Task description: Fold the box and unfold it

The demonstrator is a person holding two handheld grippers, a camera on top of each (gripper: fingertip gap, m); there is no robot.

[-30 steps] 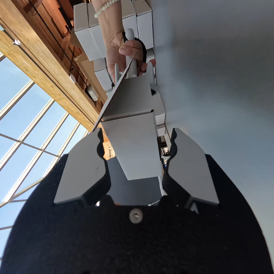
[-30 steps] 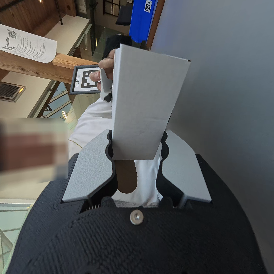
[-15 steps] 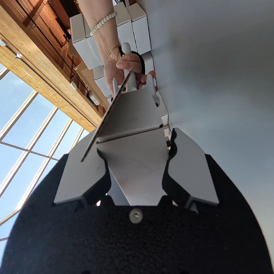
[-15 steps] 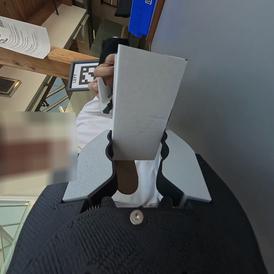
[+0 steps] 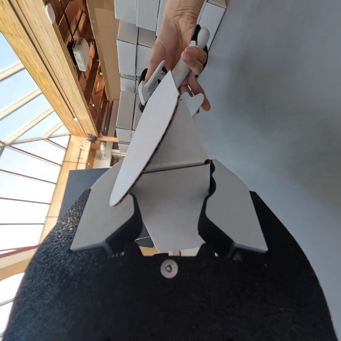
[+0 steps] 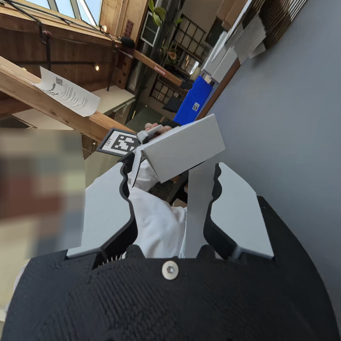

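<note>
My left claw (image 5: 170,208) grips the near end of the white box (image 5: 177,199), lifted off the table (image 5: 276,129) — I judge, so the flap (image 5: 145,145) can swing. My right claw (image 6: 170,199) is open — free beside the box.

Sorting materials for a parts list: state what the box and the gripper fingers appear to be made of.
Box: thin corrugated cardboard, matte white faces; its cut edges show a brown fluted core. Left gripper fingers: probably plastic, smooth matte grey faces over black wavy-edged backing, possibly rubber; the look leaves that open.

Box (image 5: 171,208) seemingly between left tongs (image 5: 170,186)
</note>
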